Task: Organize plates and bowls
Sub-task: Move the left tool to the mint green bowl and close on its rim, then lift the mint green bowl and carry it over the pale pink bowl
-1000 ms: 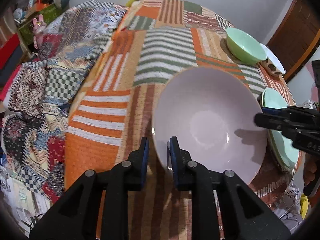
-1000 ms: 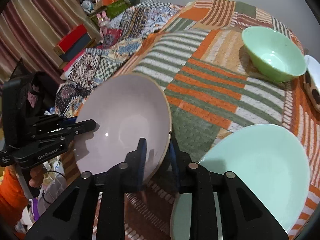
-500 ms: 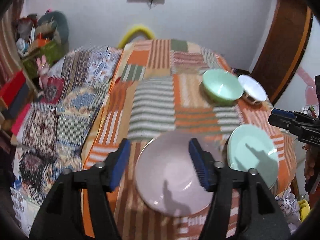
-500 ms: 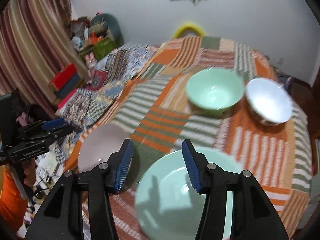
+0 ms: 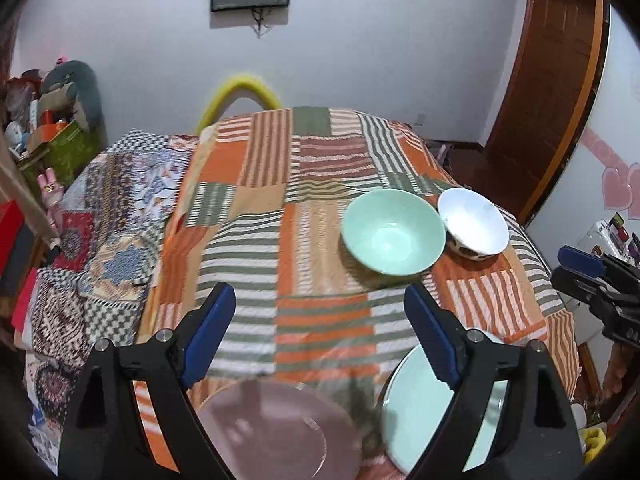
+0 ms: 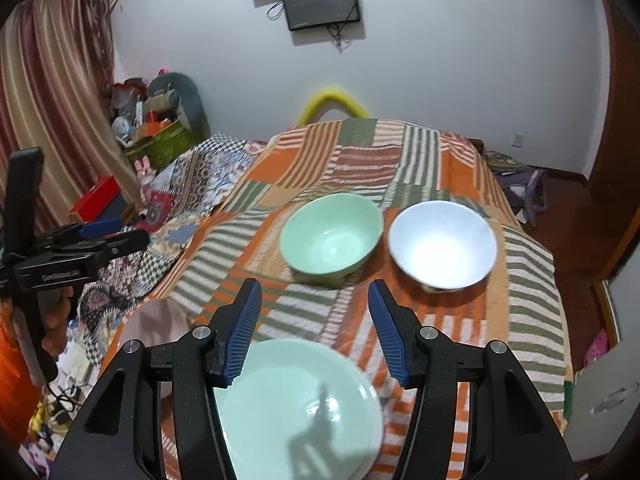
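Pink plate (image 5: 276, 436) and green plate (image 6: 300, 408) sit at the desk's (image 5: 320, 320) near edge, overhanging, liable to slip if nudged; left gripper (image 5: 320, 340) opening, empty; right gripper (image 6: 314, 332) open, empty.

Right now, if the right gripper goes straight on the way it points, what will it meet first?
Probably the striped tablecloth, just before the green bowl. The right gripper is open and empty, above the green plate. Depth is unclear.

Colours and patterns on the table

Tablecloth (image 5: 320, 320): orange, green, white striped patchwork. Plates: one mauve (image 5: 276, 436), one mint (image 6: 296, 408). Bowls: one mint (image 6: 330, 236), one white (image 6: 442, 242).
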`<state>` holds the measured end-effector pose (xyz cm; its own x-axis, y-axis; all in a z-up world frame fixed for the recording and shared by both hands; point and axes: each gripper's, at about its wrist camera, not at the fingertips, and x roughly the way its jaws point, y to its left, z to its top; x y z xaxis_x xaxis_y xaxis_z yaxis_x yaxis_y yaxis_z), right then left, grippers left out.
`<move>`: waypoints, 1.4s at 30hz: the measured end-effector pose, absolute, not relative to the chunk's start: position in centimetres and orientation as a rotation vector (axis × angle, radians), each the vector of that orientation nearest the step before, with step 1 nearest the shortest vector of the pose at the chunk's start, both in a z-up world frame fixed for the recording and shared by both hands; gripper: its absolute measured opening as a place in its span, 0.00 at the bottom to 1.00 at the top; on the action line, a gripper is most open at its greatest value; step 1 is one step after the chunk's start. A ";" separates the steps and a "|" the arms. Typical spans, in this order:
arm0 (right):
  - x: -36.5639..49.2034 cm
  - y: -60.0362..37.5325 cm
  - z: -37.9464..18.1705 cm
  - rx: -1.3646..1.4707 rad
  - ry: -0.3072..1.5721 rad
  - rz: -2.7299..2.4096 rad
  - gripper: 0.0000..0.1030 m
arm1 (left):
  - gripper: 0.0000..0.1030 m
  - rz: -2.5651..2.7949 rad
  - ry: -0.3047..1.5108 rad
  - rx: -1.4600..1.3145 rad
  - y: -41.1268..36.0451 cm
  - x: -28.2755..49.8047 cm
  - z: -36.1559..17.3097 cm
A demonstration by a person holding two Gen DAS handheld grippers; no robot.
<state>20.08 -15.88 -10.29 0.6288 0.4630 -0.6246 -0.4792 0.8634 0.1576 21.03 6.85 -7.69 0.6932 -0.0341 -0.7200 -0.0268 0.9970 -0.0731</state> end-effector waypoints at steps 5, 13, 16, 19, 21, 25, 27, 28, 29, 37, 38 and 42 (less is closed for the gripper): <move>21.7 -17.2 -11.1 -0.005 0.715 0.518 0.50 | 0.85 -0.025 0.854 -0.051 4.7 25.4 -9.7; 25.0 -18.0 -13.6 0.000 0.758 0.504 0.50 | 0.85 -0.021 0.959 -0.027 3.2 32.9 -15.9; 26.3 -17.9 -14.8 0.006 0.785 0.503 0.50 | 0.75 -0.012 1.010 -0.023 3.3 35.3 -18.2; 27.2 -17.6 -16.0 0.011 0.808 0.508 0.50 | 0.54 -0.034 1.059 -0.022 3.2 37.2 -20.1; 27.8 -17.3 -16.6 0.007 0.817 0.511 0.50 | 0.39 -0.044 1.071 -0.013 3.1 37.7 -20.8; 28.2 -16.6 -17.4 -0.010 0.822 0.521 0.50 | 0.20 -0.101 1.060 0.017 2.6 37.5 -21.3; 28.4 -16.2 -17.6 -0.019 0.824 0.528 0.50 | 0.20 -0.119 1.054 0.045 2.3 37.0 -21.1; 28.3 -16.0 -17.6 -0.023 0.824 0.530 0.50 | 0.20 -0.128 1.057 0.041 2.4 36.9 -21.1; 28.3 -15.7 -17.7 -0.028 0.824 0.534 0.50 | 0.20 -0.140 1.059 0.036 2.5 36.6 -21.0; 28.7 -14.0 -18.2 -0.042 0.839 0.557 0.48 | 0.21 -0.219 1.070 0.046 2.7 33.7 -19.8; 28.9 -13.7 -18.3 -0.046 0.840 0.560 0.46 | 0.21 -0.221 1.070 0.051 2.7 33.5 -19.7; 29.9 -12.6 -19.0 -0.039 0.864 0.572 0.32 | 0.21 -0.226 1.061 0.042 3.0 33.3 -19.6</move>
<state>29.89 -12.64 -18.99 0.5093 0.4592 -0.7278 -0.4903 0.8499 0.1931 33.29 3.05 -19.59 0.4676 -0.1642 -0.8686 0.2043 0.9761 -0.0745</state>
